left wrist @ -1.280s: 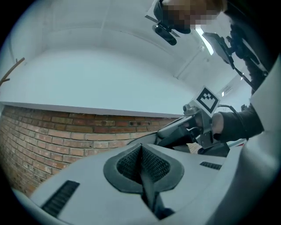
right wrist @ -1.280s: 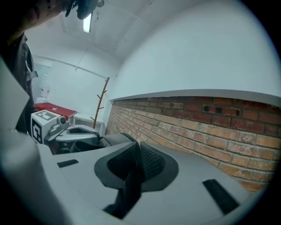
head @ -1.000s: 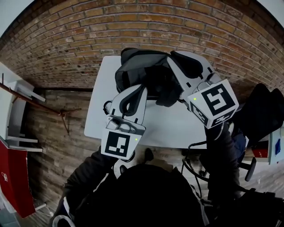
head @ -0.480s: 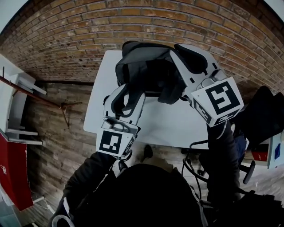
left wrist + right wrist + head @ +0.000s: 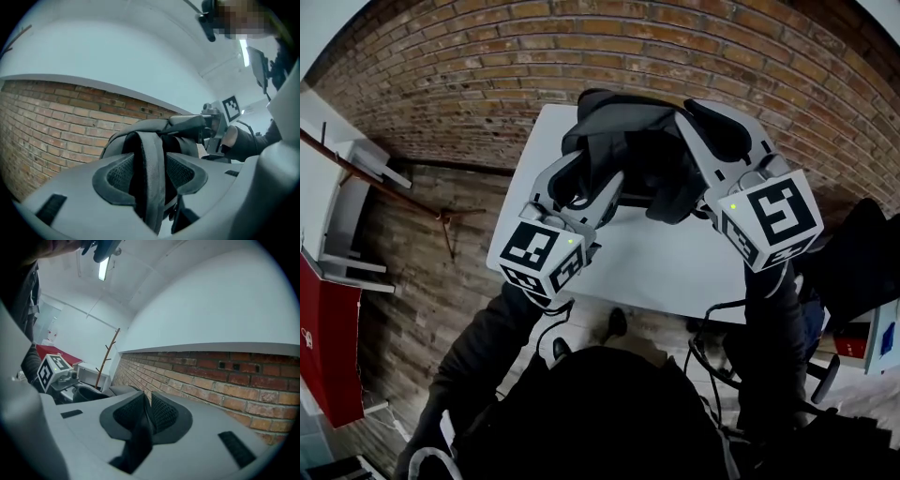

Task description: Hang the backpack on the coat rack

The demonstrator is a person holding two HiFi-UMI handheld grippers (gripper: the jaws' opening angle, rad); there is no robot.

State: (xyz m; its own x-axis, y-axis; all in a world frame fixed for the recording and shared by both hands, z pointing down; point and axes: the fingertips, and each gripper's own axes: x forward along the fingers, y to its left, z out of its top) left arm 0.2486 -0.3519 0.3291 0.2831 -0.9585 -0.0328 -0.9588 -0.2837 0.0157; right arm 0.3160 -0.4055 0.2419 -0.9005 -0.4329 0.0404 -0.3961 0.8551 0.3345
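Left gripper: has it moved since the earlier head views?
Yes: the left gripper moved in over the table's near edge toward the backpack; its jaws have just been opening, a strap between them.

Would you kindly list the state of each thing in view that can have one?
Backpack, resting on the table, not yet hung.
Left gripper, open, jaws have just been opening, strap between them.
Right gripper, shut on the backpack.
Coat rack, upright, nothing on it.

Nothing here reads as lettering: the marker cubes (image 5: 539,255) carry only black-and-white square patterns, and the red panel's (image 5: 328,366) white mark is too small.
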